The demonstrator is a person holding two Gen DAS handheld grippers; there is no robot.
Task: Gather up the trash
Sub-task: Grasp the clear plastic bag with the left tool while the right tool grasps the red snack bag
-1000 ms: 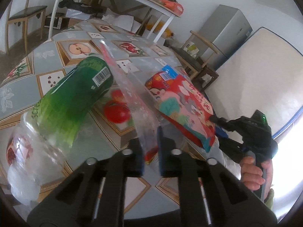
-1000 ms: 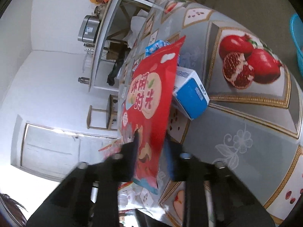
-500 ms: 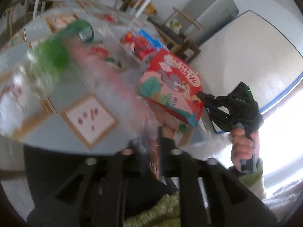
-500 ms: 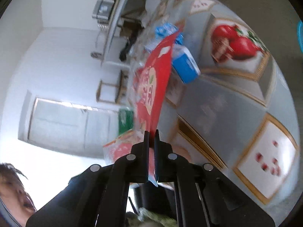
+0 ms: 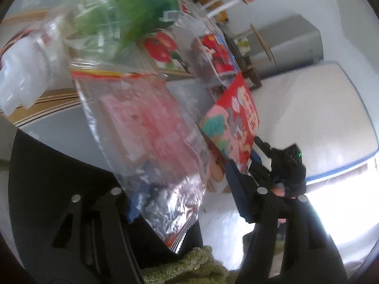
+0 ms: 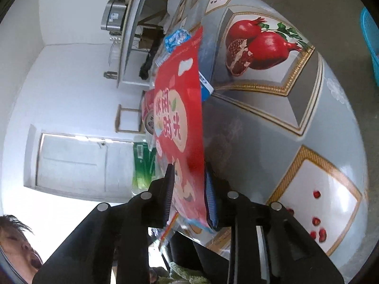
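A clear plastic bag with pink print and a silvery crumpled lower end hangs in the air off the surface's near edge, blurred. Beside it a red snack packet with cartoon figures and white characters stands on edge. A clear bottle with a green label lies on the surface.

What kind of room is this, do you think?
Probably a lived-in room of a home, used for eating and storage. A table with a fruit-print cloth holds snack wrappers, a grey fridge-like cabinet stands by the wall, and a mattress leans nearby.
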